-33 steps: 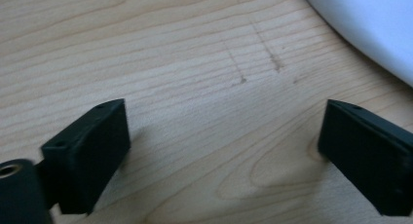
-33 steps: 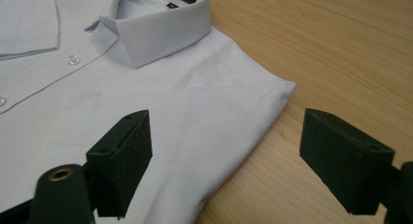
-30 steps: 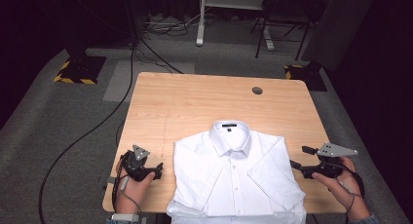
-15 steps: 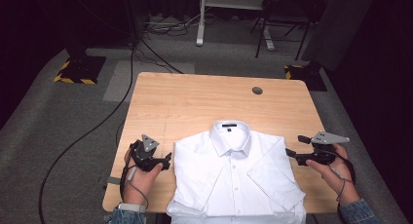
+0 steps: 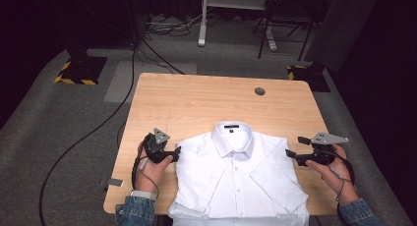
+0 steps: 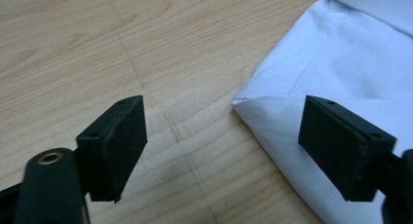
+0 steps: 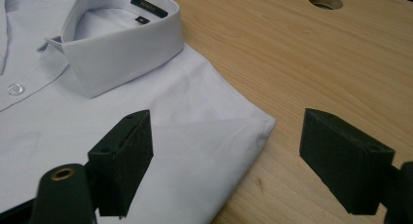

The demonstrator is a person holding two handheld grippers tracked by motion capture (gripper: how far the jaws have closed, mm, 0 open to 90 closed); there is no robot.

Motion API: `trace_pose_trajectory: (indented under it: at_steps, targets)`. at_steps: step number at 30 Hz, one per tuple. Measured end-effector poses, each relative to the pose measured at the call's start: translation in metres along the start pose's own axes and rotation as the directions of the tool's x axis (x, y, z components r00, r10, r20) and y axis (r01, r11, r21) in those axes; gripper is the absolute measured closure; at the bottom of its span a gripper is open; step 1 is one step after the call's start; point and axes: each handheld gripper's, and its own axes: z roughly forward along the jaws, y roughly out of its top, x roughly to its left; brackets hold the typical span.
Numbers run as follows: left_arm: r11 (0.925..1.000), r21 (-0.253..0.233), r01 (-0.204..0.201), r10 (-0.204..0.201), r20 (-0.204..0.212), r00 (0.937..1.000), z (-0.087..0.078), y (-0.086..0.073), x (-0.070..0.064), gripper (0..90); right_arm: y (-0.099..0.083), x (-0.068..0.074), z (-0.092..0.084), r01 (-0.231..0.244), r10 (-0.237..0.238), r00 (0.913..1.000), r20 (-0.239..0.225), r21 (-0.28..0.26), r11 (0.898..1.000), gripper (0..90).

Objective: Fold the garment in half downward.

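Observation:
A white short-sleeved shirt (image 5: 238, 174) lies buttoned and face up at the front middle of the wooden table (image 5: 196, 100), collar (image 7: 122, 44) toward the far side, sleeves folded over the chest. My left gripper (image 5: 176, 151) stands open at the shirt's left shoulder. In the left gripper view the gripper (image 6: 226, 119) has the shoulder corner (image 6: 272, 117) between its jaws, apart from both. My right gripper (image 5: 290, 155) is open at the right shoulder. In the right gripper view the gripper (image 7: 224, 136) has the corner of the shirt (image 7: 234, 131) in its gap.
A round cable hole (image 5: 259, 91) sits at the table's far right, seen again as the hole (image 7: 325, 0) in the right gripper view. A small grey tab (image 5: 115, 183) lies at the table's left front edge. Cables run across the floor (image 5: 88, 132) to the left.
Both grippers have moved inward and forward to the shirt's shoulders, the left one from the table's left edge, the right one from the right edge. The shirt has not moved.

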Motion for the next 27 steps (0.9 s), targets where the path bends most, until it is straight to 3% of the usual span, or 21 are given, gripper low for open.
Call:
trace_pose_trajectory:
  at_steps: [2,7,10,15,22,24,27]
  targets:
    - [0.9996,0.019,-0.023,0.024,-0.016,0.9996,0.005,0.001,-0.001,21.7,-0.001,0.000,0.000,-0.003,0.003,1.0000,-0.001,-0.003,1.000,19.7]
    - [0.9982,0.046,-0.038,0.038,-0.010,0.9992,0.014,0.002,-0.002,22.7,-0.002,0.000,0.000,-0.003,0.003,1.0000,-0.006,-0.005,1.000,19.7]
    - [0.9983,0.044,-0.038,0.038,-0.001,0.9993,0.015,0.003,-0.001,23.2,-0.004,0.001,0.001,-0.003,0.003,1.0000,-0.008,-0.004,1.000,19.6]
    - [0.9969,0.031,-0.073,0.072,0.017,0.9973,0.016,0.005,-0.005,27.8,-0.006,0.000,0.002,-0.007,0.007,0.9999,-0.008,0.001,1.000,19.7]
    - [0.9973,0.034,-0.064,0.062,0.063,0.9961,0.021,0.011,-0.014,29.2,-0.009,0.000,0.002,-0.014,0.014,0.9999,-0.007,-0.001,1.000,19.7]
    - [0.9972,0.041,-0.062,0.058,0.082,0.9949,0.023,0.011,-0.016,33.7,-0.009,0.000,0.002,-0.015,0.015,0.9999,-0.007,-0.002,1.000,19.7]
    - [0.9992,0.039,-0.013,0.009,0.107,0.9942,0.025,0.010,-0.017,39.6,-0.010,-0.001,0.001,-0.016,0.016,0.9998,-0.007,-0.002,1.000,19.7]
